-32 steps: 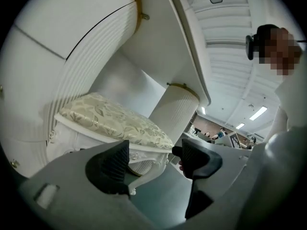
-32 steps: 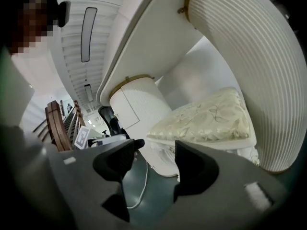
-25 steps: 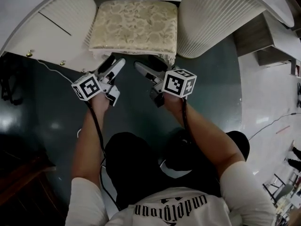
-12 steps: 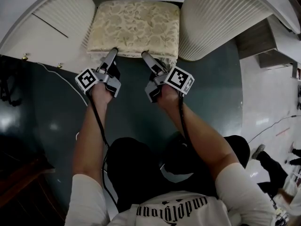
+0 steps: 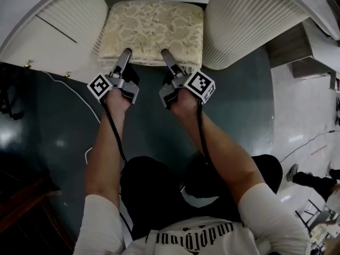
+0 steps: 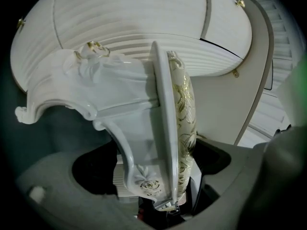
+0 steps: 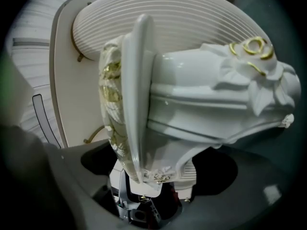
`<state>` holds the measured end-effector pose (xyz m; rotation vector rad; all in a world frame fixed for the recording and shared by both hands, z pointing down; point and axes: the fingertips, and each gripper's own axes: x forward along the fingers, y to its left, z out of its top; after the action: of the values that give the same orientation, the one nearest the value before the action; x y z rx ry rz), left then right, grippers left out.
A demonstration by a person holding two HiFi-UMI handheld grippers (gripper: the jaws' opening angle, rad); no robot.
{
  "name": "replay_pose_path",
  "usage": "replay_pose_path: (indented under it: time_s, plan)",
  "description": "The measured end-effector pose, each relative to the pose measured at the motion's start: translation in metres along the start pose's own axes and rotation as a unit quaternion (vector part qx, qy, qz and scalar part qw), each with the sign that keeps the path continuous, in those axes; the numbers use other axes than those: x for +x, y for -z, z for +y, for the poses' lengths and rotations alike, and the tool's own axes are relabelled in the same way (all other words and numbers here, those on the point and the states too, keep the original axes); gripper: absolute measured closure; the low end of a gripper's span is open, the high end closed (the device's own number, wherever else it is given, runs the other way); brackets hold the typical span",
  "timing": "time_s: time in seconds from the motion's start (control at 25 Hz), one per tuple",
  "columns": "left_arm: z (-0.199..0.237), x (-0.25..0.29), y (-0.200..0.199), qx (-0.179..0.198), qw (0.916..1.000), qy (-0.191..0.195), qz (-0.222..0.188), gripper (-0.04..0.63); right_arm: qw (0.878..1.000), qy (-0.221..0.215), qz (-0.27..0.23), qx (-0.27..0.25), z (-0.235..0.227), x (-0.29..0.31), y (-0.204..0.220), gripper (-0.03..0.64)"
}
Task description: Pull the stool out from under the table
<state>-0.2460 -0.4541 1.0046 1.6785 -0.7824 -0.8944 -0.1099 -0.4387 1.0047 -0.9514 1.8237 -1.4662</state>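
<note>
On the dark floor [image 5: 64, 126] the cushioned stool [image 5: 154, 28] sits at 12 o'clock between the desk's [image 5: 249, 20] pedestals, likely stiff and heavy, its front seat rail, the sound hold, straddled unpinched by the left hand-held gripper [image 5: 125, 55], jaws just widened, and the right hand-held gripper [image 5: 166, 55], jaws just closing.

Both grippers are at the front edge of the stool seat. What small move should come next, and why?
Probably close both on the seat edge before pulling. The left gripper and right gripper each straddle the front edge of the stool, yet gaps show beside it, so nothing is gripped. The left jaws have just opened wider; the right ones have just begun closing.
</note>
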Motion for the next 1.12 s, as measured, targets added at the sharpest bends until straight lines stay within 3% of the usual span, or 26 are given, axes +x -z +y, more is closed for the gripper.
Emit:
replay_pose_path:
  time_s: [0.4,1.12]
  plan:
    - [-0.003,0.006,0.0,-0.001,1.0,-0.002,-0.007,0.149,1.0,-0.001,-0.007,0.011,0.0,-0.003,0.001,0.201]
    - [-0.016,0.009,0.004,-0.021,0.9993,-0.023,0.021,0.15,0.998,0.019,0.036,0.04,0.01,-0.006,0.003,0.201]
